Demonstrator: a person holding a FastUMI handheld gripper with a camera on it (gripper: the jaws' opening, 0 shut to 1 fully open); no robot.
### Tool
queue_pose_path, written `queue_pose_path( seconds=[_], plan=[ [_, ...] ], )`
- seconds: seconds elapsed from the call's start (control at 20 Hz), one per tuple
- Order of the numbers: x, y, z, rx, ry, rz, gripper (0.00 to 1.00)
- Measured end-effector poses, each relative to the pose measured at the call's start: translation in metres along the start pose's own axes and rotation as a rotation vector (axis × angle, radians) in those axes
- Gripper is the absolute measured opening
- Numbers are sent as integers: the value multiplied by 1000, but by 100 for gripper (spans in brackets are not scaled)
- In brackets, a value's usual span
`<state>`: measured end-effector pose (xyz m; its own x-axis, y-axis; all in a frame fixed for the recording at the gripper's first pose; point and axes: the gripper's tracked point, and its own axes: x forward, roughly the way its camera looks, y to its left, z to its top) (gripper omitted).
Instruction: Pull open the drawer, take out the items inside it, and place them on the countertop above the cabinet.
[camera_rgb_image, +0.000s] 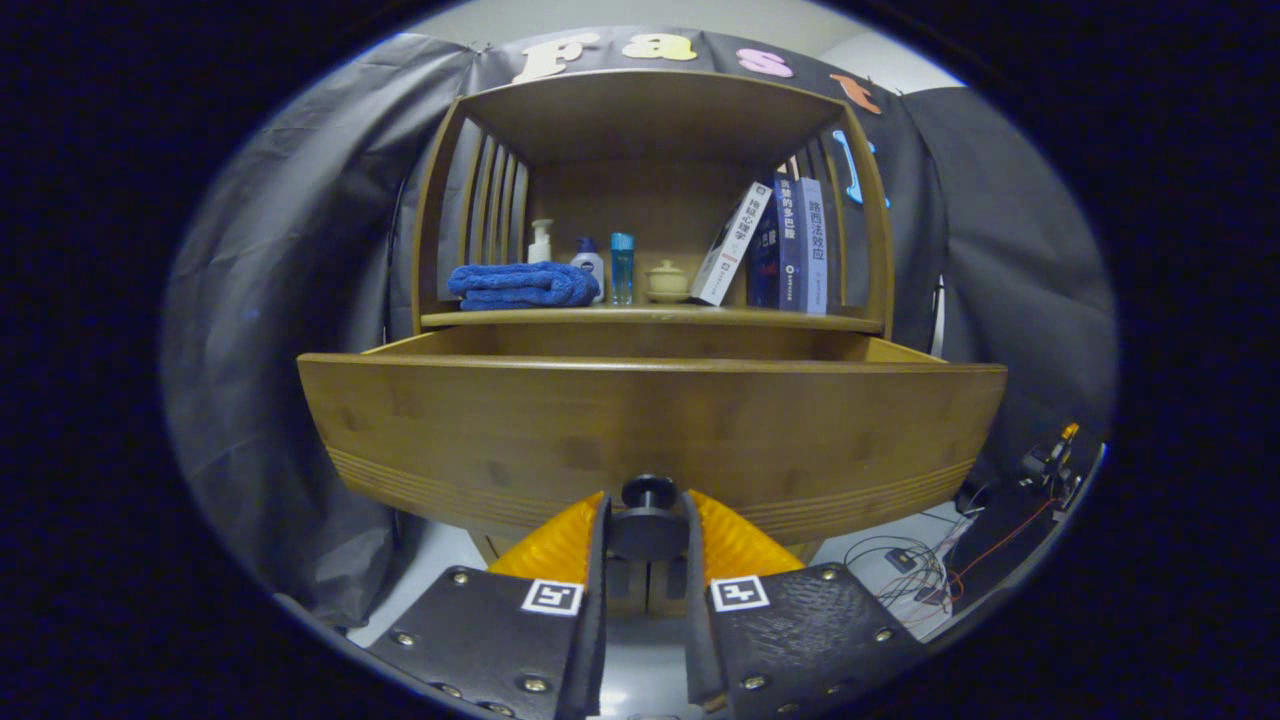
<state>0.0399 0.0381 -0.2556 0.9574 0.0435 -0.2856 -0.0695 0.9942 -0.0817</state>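
Wooden drawer (650, 420) pulled open, dark knob (649, 492) centred low

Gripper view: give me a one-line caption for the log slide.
Gripper shut on the black knob of the pulled-out wooden drawer, below a shelf holding a blue towel, bottles and books.

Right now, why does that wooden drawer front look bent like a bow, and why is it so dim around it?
Gripper view: the fisheye lens bows the drawer front, which is really straight; the light is dim, the shelf items stay sharp, and the gripper, shut on the knob, sits so close that its fingers look oversized.
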Motion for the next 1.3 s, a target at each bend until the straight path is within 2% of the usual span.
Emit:
queue_pose_path(
  seconds=[0.45,0.55,0.7,0.9,1.2,1.3],
  plan=[
    [-1,-1,1,22,-8,2,32],
    [-1,5,6,16,-9,26,39],
    [-12,12,37,19,-69,44,58],
    [-15,13,82,12,-105,30,58],
    [-1,7,137,-5,-103,-35,63],
    [9,7,146,-20,-76,-52,80]
  ],
)
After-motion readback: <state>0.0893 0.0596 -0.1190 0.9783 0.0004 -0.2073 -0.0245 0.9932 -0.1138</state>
